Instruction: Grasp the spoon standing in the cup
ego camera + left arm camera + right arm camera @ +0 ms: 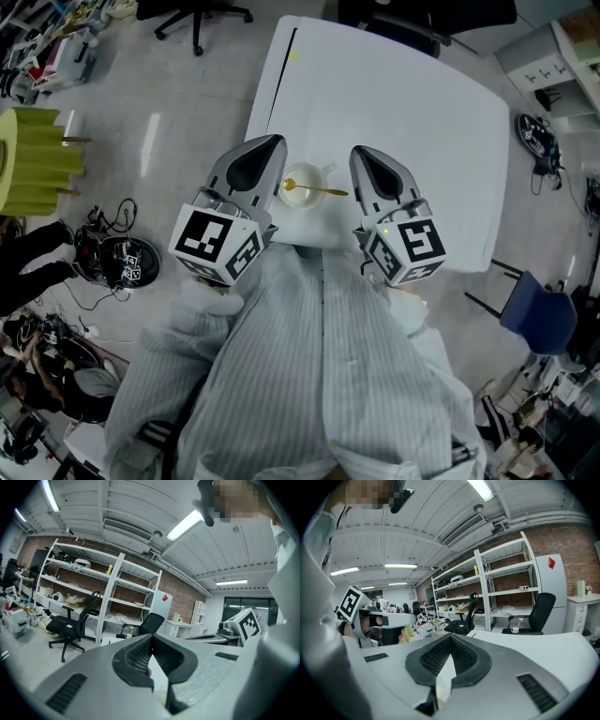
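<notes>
A small white cup (302, 185) stands near the front edge of the white table (394, 103), with a gold spoon (326, 192) in it, its handle leaning out to the right. My left gripper (276, 142) is just left of the cup and my right gripper (359, 153) just right of it. Both are held above the table edge and point away from me. The left gripper (151, 638) has its jaws together with nothing between them. The right gripper (450, 638) is likewise shut and empty. Neither touches the cup or spoon.
Both gripper views look level across the room at metal shelves (93, 588), office chairs (70, 620) and desks. Beside the table, the floor holds cables and gear (117, 253) on the left, a yellow-green object (33, 159), and a blue chair (539, 319) on the right.
</notes>
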Tool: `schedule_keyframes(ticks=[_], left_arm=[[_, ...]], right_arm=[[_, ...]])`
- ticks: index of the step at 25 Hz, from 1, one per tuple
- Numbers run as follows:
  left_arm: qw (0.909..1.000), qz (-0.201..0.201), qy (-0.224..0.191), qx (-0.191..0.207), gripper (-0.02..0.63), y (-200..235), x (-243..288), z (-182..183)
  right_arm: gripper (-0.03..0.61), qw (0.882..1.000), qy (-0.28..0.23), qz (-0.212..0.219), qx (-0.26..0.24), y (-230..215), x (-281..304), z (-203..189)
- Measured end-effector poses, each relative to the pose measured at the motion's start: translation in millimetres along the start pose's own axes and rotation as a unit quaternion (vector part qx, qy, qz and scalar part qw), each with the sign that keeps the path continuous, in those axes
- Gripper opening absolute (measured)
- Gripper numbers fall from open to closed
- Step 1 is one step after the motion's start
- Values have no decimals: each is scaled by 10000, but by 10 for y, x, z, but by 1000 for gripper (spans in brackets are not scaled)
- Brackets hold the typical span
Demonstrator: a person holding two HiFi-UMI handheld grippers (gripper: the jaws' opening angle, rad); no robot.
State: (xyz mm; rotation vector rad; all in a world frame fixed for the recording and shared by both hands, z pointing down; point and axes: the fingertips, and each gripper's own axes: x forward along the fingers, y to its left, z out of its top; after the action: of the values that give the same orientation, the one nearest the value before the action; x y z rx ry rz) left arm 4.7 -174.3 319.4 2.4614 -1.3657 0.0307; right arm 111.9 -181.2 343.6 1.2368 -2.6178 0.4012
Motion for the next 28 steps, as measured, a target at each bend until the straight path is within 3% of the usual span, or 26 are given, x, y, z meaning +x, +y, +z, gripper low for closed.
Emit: schedule_keyframes(ticks=[28], left_arm=[[9984,-353,437,-59,8,71,54,-364]], right_arm=[[28,9973,338,-435,479,12,-32,-401]])
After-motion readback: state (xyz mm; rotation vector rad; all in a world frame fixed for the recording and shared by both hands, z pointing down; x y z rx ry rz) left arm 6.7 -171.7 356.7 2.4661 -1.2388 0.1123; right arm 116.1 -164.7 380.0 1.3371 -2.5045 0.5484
